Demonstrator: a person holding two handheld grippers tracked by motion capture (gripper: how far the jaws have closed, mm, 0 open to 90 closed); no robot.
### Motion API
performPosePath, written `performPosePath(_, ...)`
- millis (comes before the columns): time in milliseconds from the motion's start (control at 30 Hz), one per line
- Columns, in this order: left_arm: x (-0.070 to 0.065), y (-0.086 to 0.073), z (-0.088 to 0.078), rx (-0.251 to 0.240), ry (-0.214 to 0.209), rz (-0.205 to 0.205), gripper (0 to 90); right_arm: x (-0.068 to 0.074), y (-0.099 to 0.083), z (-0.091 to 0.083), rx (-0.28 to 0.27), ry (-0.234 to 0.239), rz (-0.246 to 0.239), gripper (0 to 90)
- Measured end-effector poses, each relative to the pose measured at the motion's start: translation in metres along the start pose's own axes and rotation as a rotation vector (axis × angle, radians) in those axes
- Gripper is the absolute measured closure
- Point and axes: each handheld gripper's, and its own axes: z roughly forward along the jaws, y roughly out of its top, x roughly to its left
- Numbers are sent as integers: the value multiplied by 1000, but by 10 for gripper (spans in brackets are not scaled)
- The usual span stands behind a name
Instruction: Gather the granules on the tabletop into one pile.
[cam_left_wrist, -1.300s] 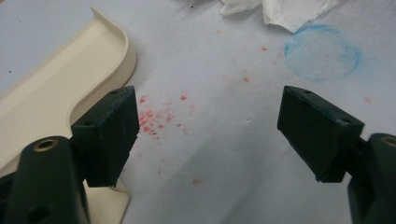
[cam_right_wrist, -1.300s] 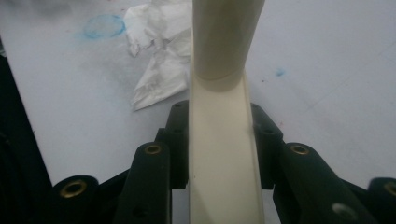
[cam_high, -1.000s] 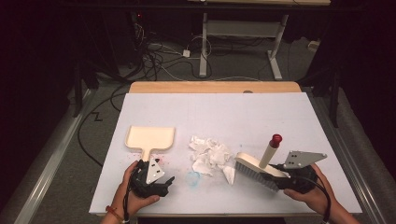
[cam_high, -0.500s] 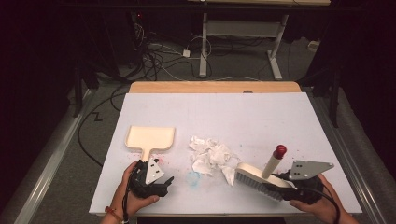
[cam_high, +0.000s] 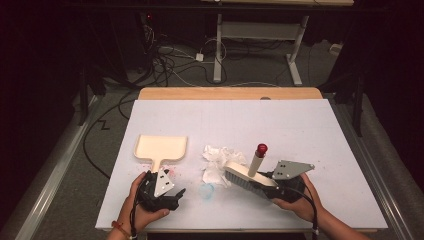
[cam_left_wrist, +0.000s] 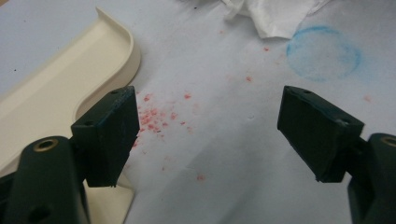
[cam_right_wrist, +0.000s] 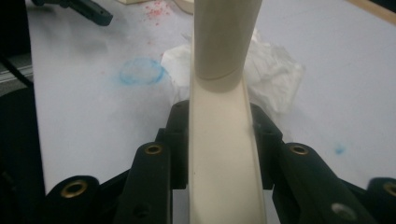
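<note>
brush in hand, dustpan waiting

the right gripper (cam_high: 267, 189) is pinched on the cream back of a hand brush (cam_high: 248, 176), near the front edge of the bench (cam_high: 310, 130). in the right gripper view the jaws press on both sides of the brush's back (cam_right_wrist: 224, 158), and its round handle rises straight ahead. from above, the handle stands up tilted and ends in a red cap (cam_high: 261, 148); the bristles reach toward a crumpled white tissue (cam_high: 220, 161) and sit at its edge — whether they touch it i cannot tell.

the left gripper (cam_high: 172, 197) rests low at the front left with its jaws spread wide and nothing between them. in the left gripper view a cream dustpan (cam_left_wrist: 60, 88) lies just beside the left jaw, red crumbs (cam_left_wrist: 156, 116) are scattered on the white surface between the jaws, and a faint blue ring (cam_left_wrist: 323, 52) is marked farther ahead, next to the tissue.
</note>
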Motion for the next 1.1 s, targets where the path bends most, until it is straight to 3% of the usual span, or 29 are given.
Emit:
performPosePath(133, 0, -1, -1, 1, 0, 2, 200, -1, 9, 6, -27, 0, -3, 680)
performPosePath(300, 1, -2, -1, 4, 4, -3, 199, 1, 11, -4, -42, 6, -6, 680)
performPosePath(567, 3, -1, -4, 3, 21, -8, 198, -3, 11, -45, -140, -34, 25, 679)
performPosePath(700, 10, -3, -8, -15, 46, -24, 195, -14, 10, -61, -173, -91, 60, 679)
performPosePath(767, 13, -4, -9, -16, 61, -34, 195, -20, 8, -64, -162, -126, 85, 679)
performPosePath(867, 17, -7, -11, -7, 68, -62, 194, -28, 1, -60, -91, -234, 67, 679)
performPosePath(933, 19, -8, -11, -6, 74, -70, 194, -32, -3, -53, -48, -235, 88, 679)
performPosePath(1100, 20, -10, -10, 7, 71, -73, 194, -31, -6, -36, 59, -229, 85, 679)
